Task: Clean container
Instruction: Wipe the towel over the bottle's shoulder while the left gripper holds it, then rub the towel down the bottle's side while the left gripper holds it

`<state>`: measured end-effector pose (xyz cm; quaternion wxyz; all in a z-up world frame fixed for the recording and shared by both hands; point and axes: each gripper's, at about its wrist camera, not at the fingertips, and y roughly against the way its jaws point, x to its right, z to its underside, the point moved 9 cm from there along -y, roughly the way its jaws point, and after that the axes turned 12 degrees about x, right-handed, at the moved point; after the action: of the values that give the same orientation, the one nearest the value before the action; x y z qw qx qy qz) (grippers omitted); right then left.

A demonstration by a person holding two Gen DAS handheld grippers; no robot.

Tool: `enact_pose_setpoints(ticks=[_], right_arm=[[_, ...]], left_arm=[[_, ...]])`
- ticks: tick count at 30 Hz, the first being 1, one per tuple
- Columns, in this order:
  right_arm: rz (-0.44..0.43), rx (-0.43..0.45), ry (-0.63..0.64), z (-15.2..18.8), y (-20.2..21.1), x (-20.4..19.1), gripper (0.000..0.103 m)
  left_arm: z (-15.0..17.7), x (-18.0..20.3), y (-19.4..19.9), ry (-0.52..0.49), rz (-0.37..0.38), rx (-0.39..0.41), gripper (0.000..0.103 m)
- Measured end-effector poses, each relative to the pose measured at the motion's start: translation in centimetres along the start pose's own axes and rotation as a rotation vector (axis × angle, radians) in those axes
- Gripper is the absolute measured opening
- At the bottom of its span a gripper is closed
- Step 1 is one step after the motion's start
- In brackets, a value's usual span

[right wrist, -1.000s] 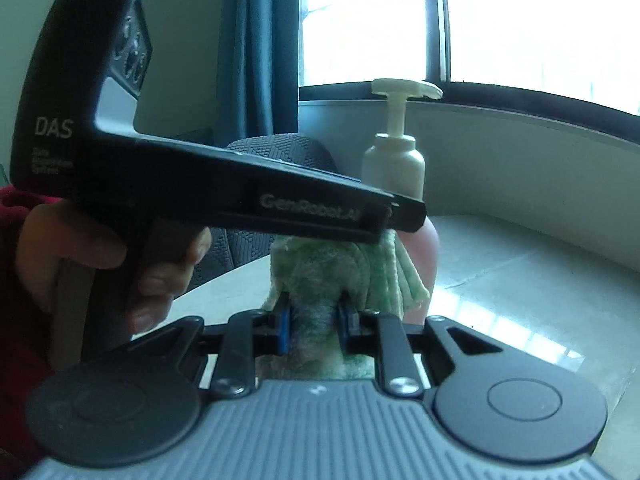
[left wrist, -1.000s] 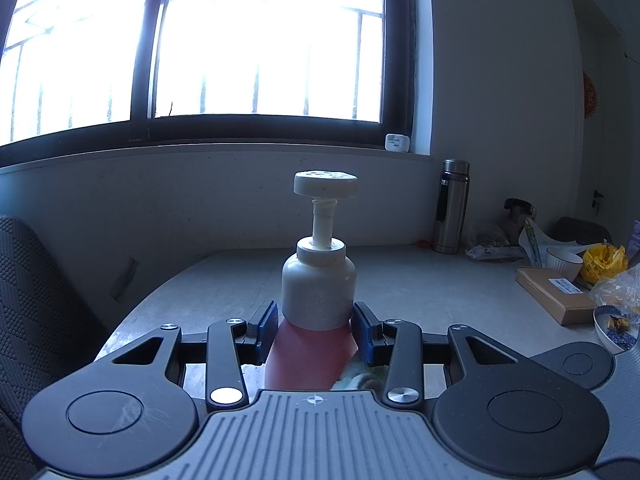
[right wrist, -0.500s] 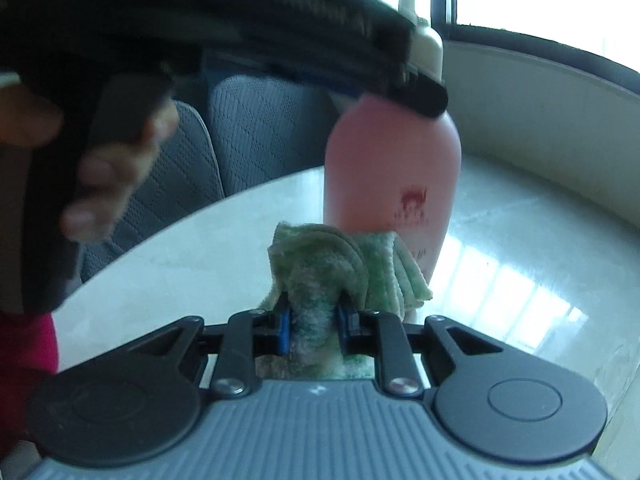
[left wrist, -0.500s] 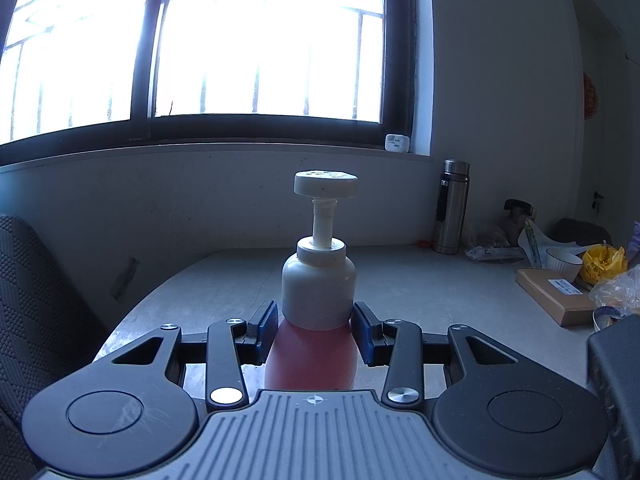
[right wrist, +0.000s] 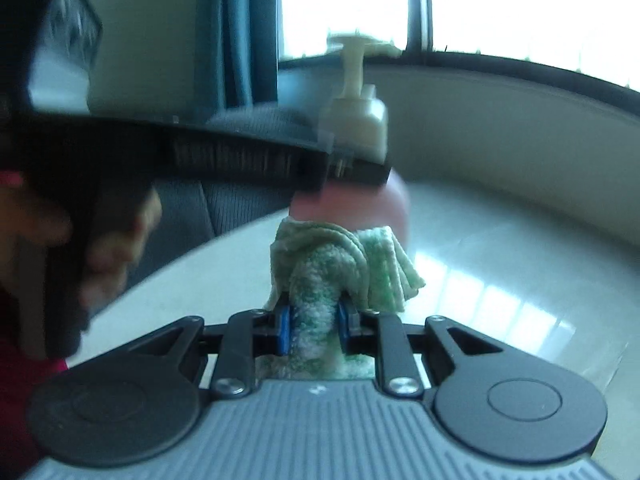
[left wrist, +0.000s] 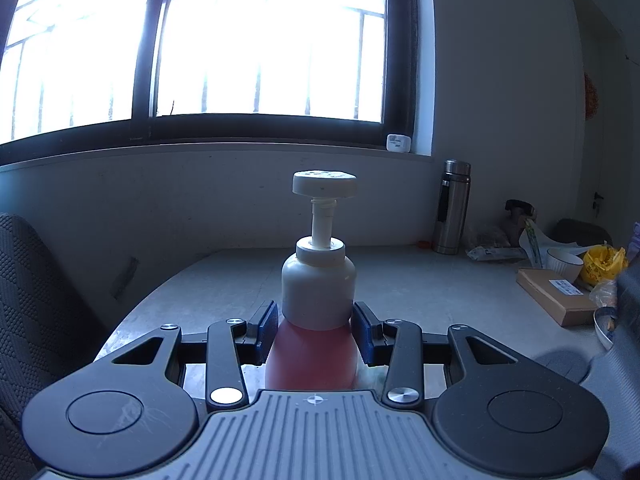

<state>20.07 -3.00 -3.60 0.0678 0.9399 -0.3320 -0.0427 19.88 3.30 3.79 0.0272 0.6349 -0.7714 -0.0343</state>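
Note:
A pink pump bottle [left wrist: 316, 292] with a white collar and pump head stands on the pale table [left wrist: 420, 284]. My left gripper [left wrist: 315, 330] is shut on the bottle just below its white collar. It shows in the right wrist view too [right wrist: 352, 204], held by the black left gripper body. My right gripper [right wrist: 313, 322] is shut on a green and white cloth [right wrist: 340, 264]. The cloth presses against the pink side of the bottle under the left gripper. A bit of the cloth [left wrist: 370, 376] shows beside the bottle in the left wrist view.
A steel flask [left wrist: 452, 208] stands at the back by the wall. A cardboard box [left wrist: 556, 294], a white bowl [left wrist: 564, 264], a yellow bag [left wrist: 602, 264] and other clutter lie at the right. A grey chair [left wrist: 28, 308] is at the left.
The right gripper with the cloth has moved up the bottle's side again after dropping low half a second ago. The left gripper and bottle have stayed still.

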Motion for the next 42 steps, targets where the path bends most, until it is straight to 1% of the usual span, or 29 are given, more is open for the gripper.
enact_pose_setpoints(ticks=[2, 3, 11, 16, 23, 26, 29, 31, 36, 38, 42], right_arm=[[0.003, 0.03, -0.001, -0.8, 0.6, 0.3, 0.022], [0.006, 0.029, 0.002, -0.7, 0.5, 0.3, 0.022], [0.016, -0.019, 0.015, 0.4, 0.0, 0.5, 0.022], [0.01, -0.063, 0.005, 1.3, -0.3, 0.9, 0.022], [0.014, -0.173, -0.02, 3.7, -1.8, 1.9, 0.022], [0.014, -0.179, -0.028, 3.6, -1.6, 2.2, 0.022], [0.028, -0.146, -0.025, 2.3, -0.4, 2.4, 0.022], [0.043, -0.111, -0.011, 1.4, 0.0, 2.5, 0.022], [0.043, -0.007, -0.014, -1.3, 1.8, 2.5, 0.022], [0.046, 0.02, -0.022, -1.8, 2.1, 2.5, 0.022], [0.045, 0.005, -0.022, -1.4, 1.9, 2.6, 0.022]], left_arm=[[0.0, 0.0, 0.0, 0.0, 0.001, 0.0, 0.043], [0.0, 0.1, 0.0, 0.0, 0.001, 0.0, 0.043], [0.0, 0.0, 0.0, -0.001, -0.001, 0.0, 0.043], [0.0, -0.1, 0.1, 0.0, 0.0, 0.0, 0.043], [0.1, -0.2, 0.1, 0.003, 0.002, 0.001, 0.043], [0.1, -0.3, 0.1, 0.002, 0.003, 0.001, 0.043], [0.1, -0.3, 0.1, 0.0, 0.005, 0.001, 0.043], [0.1, -0.3, 0.1, 0.002, 0.004, 0.001, 0.043], [0.1, -0.3, 0.2, -0.001, 0.007, 0.001, 0.043], [0.1, -0.2, 0.2, -0.003, 0.006, 0.001, 0.043], [0.1, -0.1, 0.3, -0.004, 0.004, 0.001, 0.043]])
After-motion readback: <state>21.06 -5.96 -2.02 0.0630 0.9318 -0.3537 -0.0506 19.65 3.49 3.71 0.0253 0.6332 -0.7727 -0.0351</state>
